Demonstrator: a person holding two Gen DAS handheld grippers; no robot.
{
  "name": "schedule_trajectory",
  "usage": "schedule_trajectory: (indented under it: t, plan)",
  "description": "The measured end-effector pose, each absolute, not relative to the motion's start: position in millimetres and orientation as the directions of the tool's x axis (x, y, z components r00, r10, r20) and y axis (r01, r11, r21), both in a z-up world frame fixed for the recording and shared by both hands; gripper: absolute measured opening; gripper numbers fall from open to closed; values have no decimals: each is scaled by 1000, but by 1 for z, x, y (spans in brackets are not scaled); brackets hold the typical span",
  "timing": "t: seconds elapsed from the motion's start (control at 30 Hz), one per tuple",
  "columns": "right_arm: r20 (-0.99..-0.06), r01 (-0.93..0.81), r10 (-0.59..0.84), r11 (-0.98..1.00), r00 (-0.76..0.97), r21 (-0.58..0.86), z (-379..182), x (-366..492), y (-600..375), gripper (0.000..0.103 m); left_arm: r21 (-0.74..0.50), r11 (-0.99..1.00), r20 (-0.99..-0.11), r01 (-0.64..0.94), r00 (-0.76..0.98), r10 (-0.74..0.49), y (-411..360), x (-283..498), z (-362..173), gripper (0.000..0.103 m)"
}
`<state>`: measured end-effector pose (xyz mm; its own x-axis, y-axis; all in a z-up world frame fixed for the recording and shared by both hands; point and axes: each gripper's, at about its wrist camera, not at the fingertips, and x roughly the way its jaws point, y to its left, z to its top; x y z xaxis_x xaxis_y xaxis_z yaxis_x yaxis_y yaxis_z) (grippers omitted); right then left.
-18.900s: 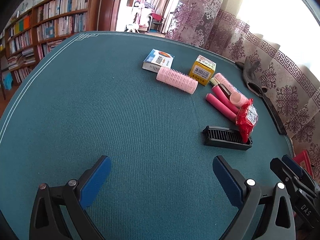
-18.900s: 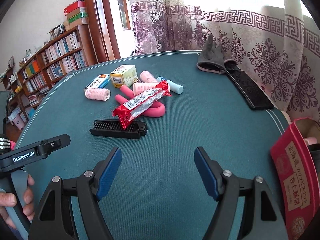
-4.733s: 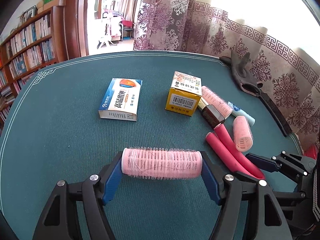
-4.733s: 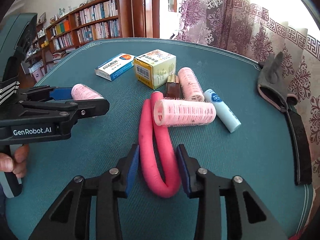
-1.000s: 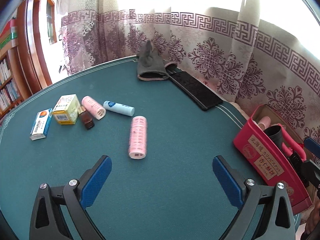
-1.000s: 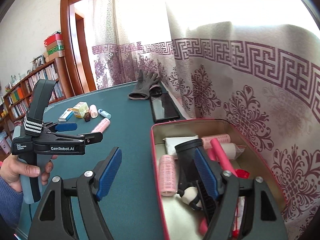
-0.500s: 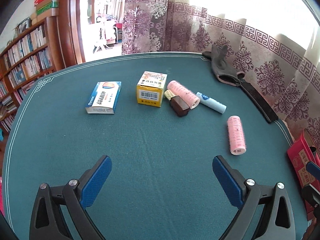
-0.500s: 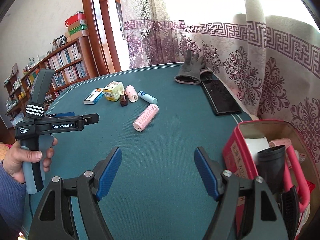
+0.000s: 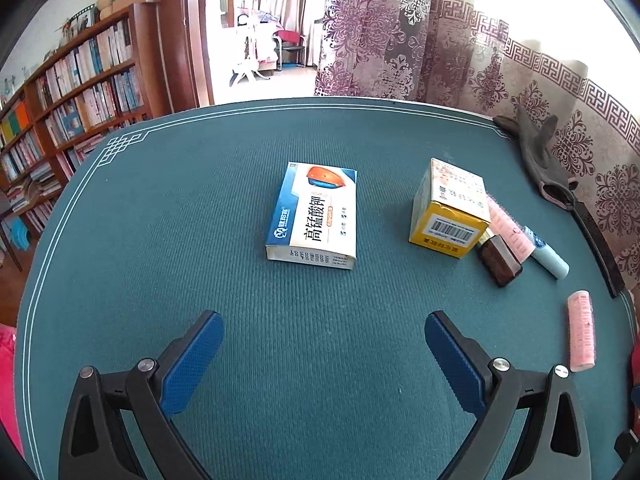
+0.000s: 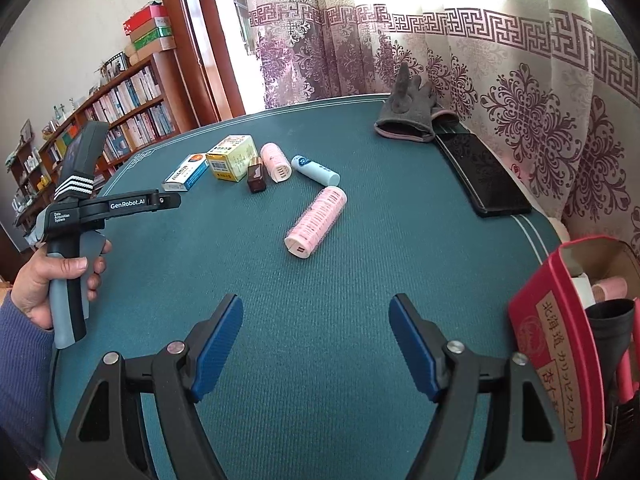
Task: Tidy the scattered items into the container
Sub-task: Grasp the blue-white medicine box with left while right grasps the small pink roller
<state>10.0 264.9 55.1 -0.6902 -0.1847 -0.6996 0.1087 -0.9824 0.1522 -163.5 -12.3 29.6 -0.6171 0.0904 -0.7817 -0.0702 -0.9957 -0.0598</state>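
Left gripper: jaws spread wide, nothing between the blue pads, poised above the green table mat and aimed at the blue-and-white medicine box. Seen also from the right wrist view, gripped by the handle in a bare hand.

Right gripper: jaws likewise wide apart and empty, above bare mat, pointed toward a lone pink hair roller.

Scattered items, far side of the mat: blue-and-white medicine box lying flat; yellow carton well to its right, barcode face toward the camera; dark brown bottle touching the carton's near right corner; second pink hair roller just behind the bottle; pale blue tube beside that roller. Lone roller apart from this cluster, nearer the right edge.

Container: red tin at the mat's right edge, open, already holding a black cup-shaped object and a pink roller, other contents partly cut off.

Not sorted: grey glove and black phone along the curtain side.
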Motion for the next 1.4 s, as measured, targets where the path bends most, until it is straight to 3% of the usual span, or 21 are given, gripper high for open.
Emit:
schedule_trajectory:
  t: [0.6,1.4]
  plan:
    - [-720,126,-193,-981,-667,147,46,-29,248,79,1,-999,-795,-46,-606,27,-6,-230,15,102]
    - [-752,77,-193,-979,-631,187,25,-70,245,80,-9,-997,-776,-78,-628,56,-8,-253,15,102]
